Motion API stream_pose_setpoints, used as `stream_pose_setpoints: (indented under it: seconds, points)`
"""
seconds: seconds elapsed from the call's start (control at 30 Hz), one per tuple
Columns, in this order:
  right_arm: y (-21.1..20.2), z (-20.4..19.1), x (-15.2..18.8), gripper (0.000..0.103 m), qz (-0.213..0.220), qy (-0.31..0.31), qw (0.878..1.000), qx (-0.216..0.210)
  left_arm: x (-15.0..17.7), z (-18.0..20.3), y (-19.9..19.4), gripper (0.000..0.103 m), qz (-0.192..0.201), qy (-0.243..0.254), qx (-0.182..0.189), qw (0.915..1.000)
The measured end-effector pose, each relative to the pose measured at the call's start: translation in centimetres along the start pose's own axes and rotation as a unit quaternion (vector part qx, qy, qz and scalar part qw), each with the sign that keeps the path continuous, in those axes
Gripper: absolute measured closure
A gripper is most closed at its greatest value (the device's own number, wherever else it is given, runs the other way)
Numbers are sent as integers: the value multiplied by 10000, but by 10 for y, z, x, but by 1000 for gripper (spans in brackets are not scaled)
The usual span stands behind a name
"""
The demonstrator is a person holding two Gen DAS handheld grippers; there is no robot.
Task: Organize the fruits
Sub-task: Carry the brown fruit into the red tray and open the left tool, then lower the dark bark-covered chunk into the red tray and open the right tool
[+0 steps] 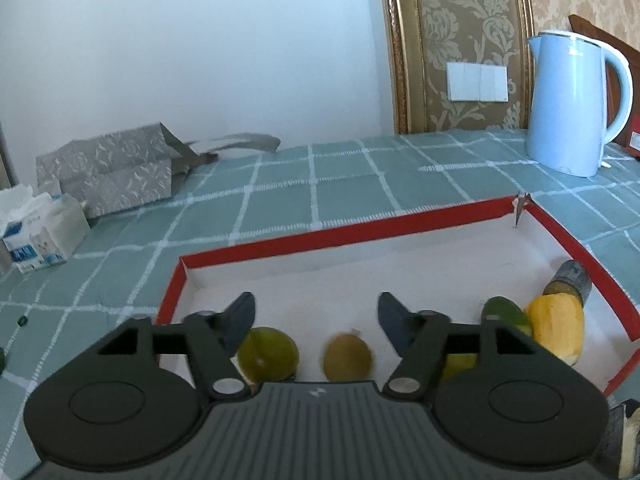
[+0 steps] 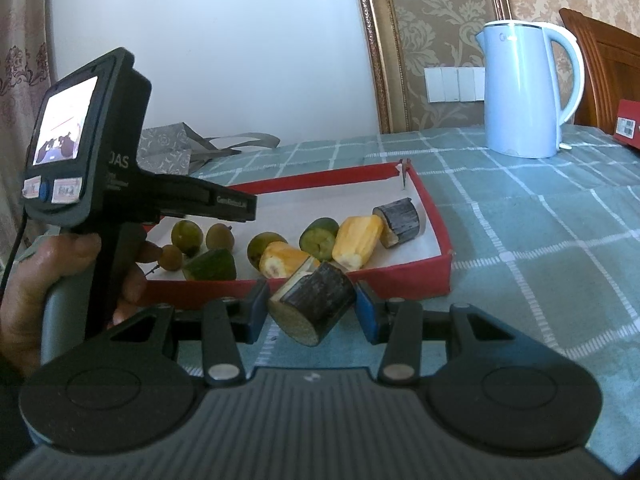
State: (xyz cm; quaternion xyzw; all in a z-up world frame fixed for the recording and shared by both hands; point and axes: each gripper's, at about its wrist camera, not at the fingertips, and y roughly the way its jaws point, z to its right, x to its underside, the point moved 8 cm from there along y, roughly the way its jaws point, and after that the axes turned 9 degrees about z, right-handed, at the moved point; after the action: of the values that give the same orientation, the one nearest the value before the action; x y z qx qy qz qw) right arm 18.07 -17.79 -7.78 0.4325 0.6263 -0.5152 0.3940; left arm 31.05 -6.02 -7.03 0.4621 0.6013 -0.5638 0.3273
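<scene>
Left gripper (image 1: 316, 320): jaws apart, nothing between them, poised over the red tray (image 1: 400, 222).
Right gripper (image 2: 310, 306): jaws clamped on a dark-skinned sugarcane chunk (image 2: 316, 306), held just outside the tray's near wall.
Fruits: a small brown fruit (image 1: 347, 356), green fruit (image 1: 269, 354) and yellow pieces (image 1: 556, 322) lie inside the tray.
Table: checked teal cloth (image 2: 540, 240), with a pale blue kettle (image 2: 524, 88) behind the tray.

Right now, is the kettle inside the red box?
No, the kettle stands on the tablecloth behind the red box.
</scene>
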Motion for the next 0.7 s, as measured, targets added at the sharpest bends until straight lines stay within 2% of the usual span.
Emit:
stream_pose_setpoints:
  seconds: [0.1,0.17,0.23,0.33,0.57,0.7]
  points:
    - [0,0,0,59,-10,23,10000,-8,-3,-12,-11,34,109,-98,-92,9998]
    - [0,0,0,59,-9,10,10000,-20,-2,-29,-27,32,260,-387,-171,9988]
    - [0,0,1,59,-9,-3,10000,-20,2,-46,-46,24,412,-724,-174,9964]
    - [0,0,1,59,-6,-15,10000,-17,15,-67,-73,22,567,-1113,-243,9919]
    - [0,1,0,59,4,14,10000,33,43,-82,-104,22,633,-980,-444,9922]
    - [-2,0,0,59,52,-24,10000,64,58,-79,-104,22,398,-927,-351,9943]
